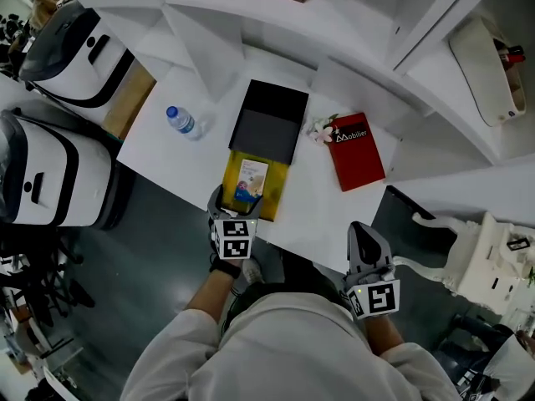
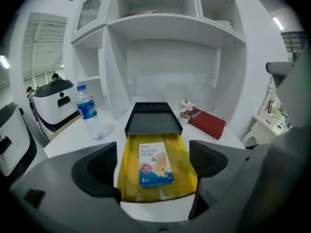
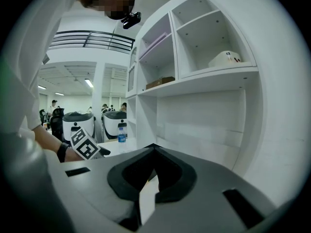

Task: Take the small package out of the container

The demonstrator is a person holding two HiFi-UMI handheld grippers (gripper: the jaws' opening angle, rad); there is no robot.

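While the left gripper (image 1: 240,200) faces the yellow container (image 1: 280,186), the small package (image 1: 251,180) lies straight ahead of it.

Head view: the package rests flat inside the container, just beyond the left tips; the right gripper (image 1: 366,239) waits well apart at the table (image 1: 318,211) edge, so the left is nearer. Left gripper view: the jaws stand wide apart, holding nothing, and the package's long axis runs away from them toward the black box (image 2: 153,123). Right gripper view: the jaws are pressed together, empty, and point at the shelves (image 3: 214,81).

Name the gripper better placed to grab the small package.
Left: the left gripper is open, lined up with the small package in the yellow tray; the right gripper is shut and farther away.
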